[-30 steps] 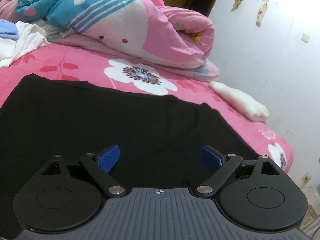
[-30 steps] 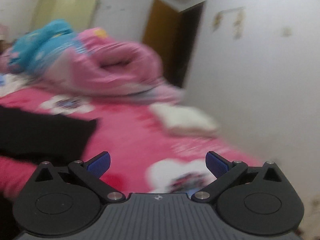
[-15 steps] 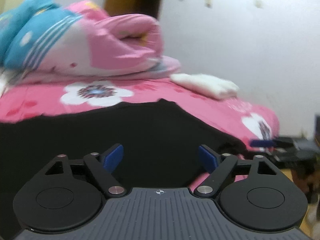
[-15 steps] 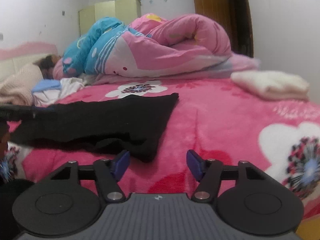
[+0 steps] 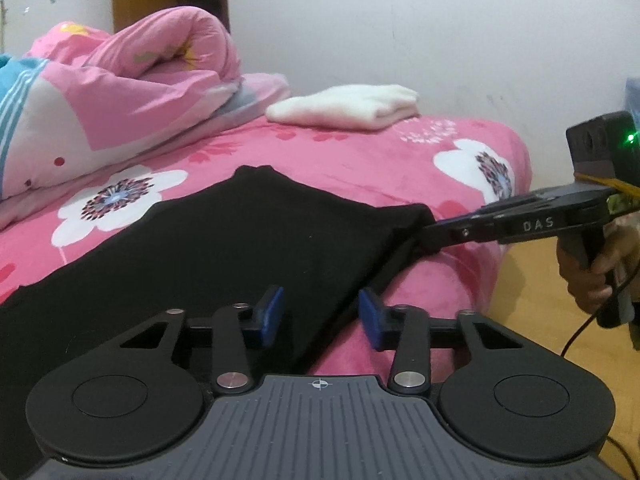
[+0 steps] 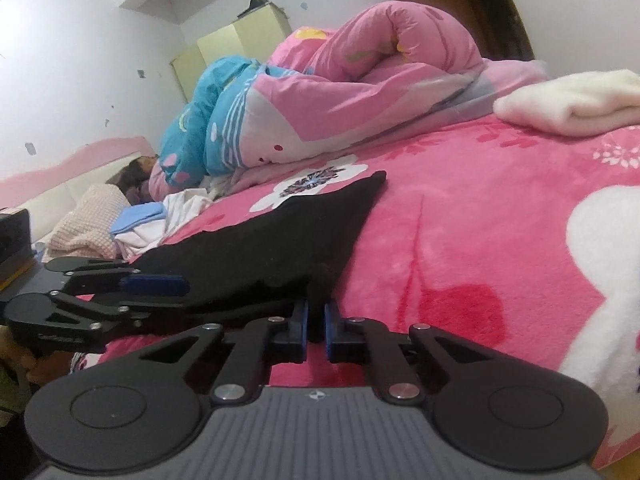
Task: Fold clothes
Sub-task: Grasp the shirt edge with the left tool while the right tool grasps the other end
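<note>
Right gripper [image 6: 316, 326] now clamped on black garment [image 5: 224, 248] corner, left gripper [image 5: 320, 316] agape.

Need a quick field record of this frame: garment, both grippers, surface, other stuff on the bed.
garment: black garment, spread flat on the bed
right gripper: shut on the garment's near corner at the bed edge
left gripper: open, fingers either side of the garment's near edge, not yet clamped
surface: pink floral blanket
other items: folded white towel by the wall; rolled pink and blue quilt; pile of light clothes far side
fold state: not started
</note>
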A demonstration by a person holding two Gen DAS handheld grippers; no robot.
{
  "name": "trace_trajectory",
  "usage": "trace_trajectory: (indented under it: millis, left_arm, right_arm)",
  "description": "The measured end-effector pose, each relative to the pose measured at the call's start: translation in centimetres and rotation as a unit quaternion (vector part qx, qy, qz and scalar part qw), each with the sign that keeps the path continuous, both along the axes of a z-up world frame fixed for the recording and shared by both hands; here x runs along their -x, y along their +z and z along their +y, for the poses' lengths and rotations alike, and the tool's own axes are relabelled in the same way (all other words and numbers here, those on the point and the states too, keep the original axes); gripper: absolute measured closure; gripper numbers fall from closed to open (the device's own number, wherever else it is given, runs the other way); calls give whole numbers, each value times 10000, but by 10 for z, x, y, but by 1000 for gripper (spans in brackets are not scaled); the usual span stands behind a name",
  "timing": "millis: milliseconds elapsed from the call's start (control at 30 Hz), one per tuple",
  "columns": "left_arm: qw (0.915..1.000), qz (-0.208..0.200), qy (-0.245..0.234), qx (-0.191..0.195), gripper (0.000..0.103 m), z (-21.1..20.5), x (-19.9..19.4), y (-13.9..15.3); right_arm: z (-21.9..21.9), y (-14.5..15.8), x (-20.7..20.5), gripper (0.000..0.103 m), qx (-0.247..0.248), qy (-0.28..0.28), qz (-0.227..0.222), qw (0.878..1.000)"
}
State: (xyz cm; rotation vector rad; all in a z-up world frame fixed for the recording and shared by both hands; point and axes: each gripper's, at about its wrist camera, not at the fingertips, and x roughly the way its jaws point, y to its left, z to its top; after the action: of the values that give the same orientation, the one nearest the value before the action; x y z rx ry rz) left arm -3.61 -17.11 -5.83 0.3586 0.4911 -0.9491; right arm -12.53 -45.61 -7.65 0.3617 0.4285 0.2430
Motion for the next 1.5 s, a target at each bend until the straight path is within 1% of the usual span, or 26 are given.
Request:
trace_trajectory:
  millis: [100,133,233,333,400,500,567,600,633,733,800,900,1000,1067,1133,1267,1333,1400,1433,1500]
  left_arm:
    - [9998,190,26,19,77,1,-7,-1]
    - [9996,278,50,56,82,1,-10,-2]
    - [9982,544,94,228,93,4,-18,0]
    - [9947,904,108,482,94,9,-27,3]
    - [9901,1219,107,683,95,14,-34,4]
    - [9811,1689,70,938,95,22,-46,3]
    - [9759,1911,83,1047,95,26,-52,2]
    - [9735,2002,100,1098,95,27,-55,1]
    - [9722,2045,147,1134,95,29,-57,1]
    - [9671,2198,249,1258,97,31,-63,0]
    - [9646,2276,317,1292,97,32,-67,-2]
    - [9607,2393,419,1342,97,32,-72,-4]
    - [9572,2518,485,1343,97,32,-76,-9]
    - [9541,2605,494,1391,97,33,-77,-10]
    - [9512,2682,504,1439,97,35,-80,-11]
    - [9482,2762,526,1480,97,37,-81,-13]
    - [9469,2794,541,1498,97,37,-82,-14]
    - [9455,2824,550,1522,97,37,-83,-15]
    - [9451,2833,552,1534,97,38,-83,-16]
    - [9447,2830,547,1561,97,39,-83,-17]
  right_arm:
    - [-3,-4,2,96,-79,26,-25,10000]
    - [-3,-5,2,96,-71,23,-25,10000]
    - [0,-4,5,96,85,9,-98,9999]
    - [4,-1,9,94,273,-4,-204,9994]
    - [4,1,12,94,300,5,-250,9992]
    - [-5,1,11,92,-86,128,-272,9995]
    - [-11,0,6,87,-329,197,-242,9990]
    - [-13,-1,3,80,-428,225,-224,9986]
    - [-15,-2,0,76,-527,253,-205,9981]
    - [-23,-4,-9,76,-823,336,-150,9959]
    - [-27,-6,-15,78,-996,362,-104,9943]
    - [-34,-9,-22,78,-1096,166,8,9938]
    - [-36,-10,-19,76,-1120,-80,42,9937]
    - [-33,-6,-12,76,-940,-202,-70,9953]
    - [-27,1,-1,76,-634,-362,-296,9969]
    - [-7,19,13,76,-1,-271,-688,9973]
    - [15,25,11,76,541,13,-727,9959]
    - [40,28,7,76,1094,276,-710,9911]
    - [52,28,4,75,1325,349,-675,9883]
    - [69,26,-4,75,1654,325,-529,9843]
